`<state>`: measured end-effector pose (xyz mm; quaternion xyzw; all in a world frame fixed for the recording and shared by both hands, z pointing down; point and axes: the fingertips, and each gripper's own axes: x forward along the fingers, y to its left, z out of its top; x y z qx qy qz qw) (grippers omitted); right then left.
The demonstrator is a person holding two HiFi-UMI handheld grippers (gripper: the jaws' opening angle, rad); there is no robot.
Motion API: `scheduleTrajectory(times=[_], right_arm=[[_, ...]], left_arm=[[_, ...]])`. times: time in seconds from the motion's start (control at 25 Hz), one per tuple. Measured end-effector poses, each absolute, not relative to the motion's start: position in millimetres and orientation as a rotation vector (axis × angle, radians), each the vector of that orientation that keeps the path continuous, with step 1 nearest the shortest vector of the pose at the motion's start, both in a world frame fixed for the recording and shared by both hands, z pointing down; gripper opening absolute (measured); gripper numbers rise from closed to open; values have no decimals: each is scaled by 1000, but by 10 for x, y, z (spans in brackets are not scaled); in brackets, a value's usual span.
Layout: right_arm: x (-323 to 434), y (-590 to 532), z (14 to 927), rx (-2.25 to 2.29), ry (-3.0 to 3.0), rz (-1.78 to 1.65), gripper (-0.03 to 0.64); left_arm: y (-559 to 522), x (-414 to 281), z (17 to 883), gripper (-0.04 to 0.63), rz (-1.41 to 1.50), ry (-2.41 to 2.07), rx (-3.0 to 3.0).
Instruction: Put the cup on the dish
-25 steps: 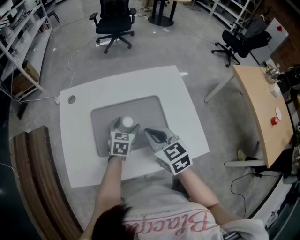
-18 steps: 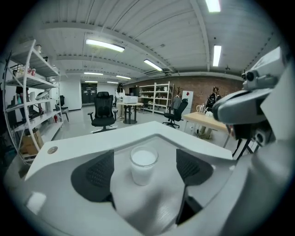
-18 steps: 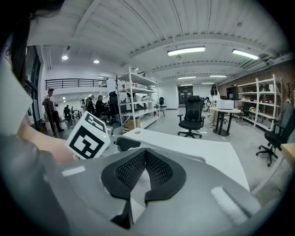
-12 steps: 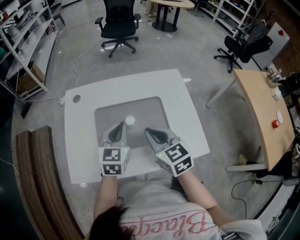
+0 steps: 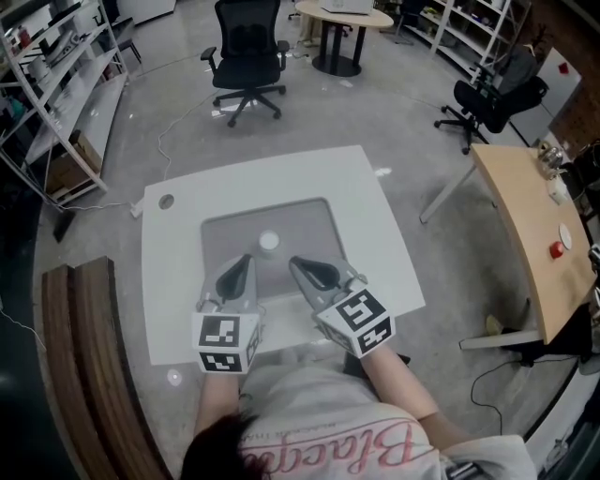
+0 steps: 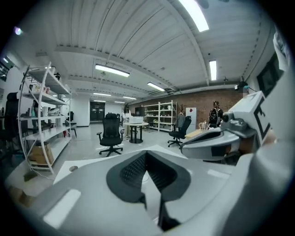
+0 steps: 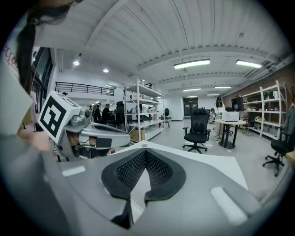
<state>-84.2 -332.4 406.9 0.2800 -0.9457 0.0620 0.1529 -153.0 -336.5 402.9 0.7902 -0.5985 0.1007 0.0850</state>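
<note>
A small white cup [image 5: 269,242] stands on the grey mat [image 5: 309,220] in the middle of the white table [image 5: 366,202]. I cannot tell a dish apart from it. My left gripper [image 5: 242,262] lies just short of the cup on the near left, apart from it, shut and empty. In the left gripper view its jaws [image 6: 146,155] meet with nothing between them. My right gripper [image 5: 296,263] rests beside it at the mat's near edge, also shut and empty [image 7: 145,152]. Neither gripper view shows the cup.
A round cable hole [image 5: 166,201] sits in the table's far left corner. Office chairs [image 5: 247,58] and a round table [image 5: 342,19] stand beyond, shelving [image 5: 56,75] at the left, and a wooden desk [image 5: 525,225] at the right.
My left gripper has drawn back from the cup toward the person and its jaws have closed. The cup stays on the mat. The right gripper has hardly moved.
</note>
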Motion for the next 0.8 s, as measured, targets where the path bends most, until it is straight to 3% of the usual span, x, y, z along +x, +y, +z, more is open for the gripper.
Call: scheduleTrajectory(times=[0.8], right_arm=[[-856, -3372, 4010, 879, -2649, 32, 0]], left_arm=[[-3313, -1563, 3979, 0, 228, -1837, 2308]])
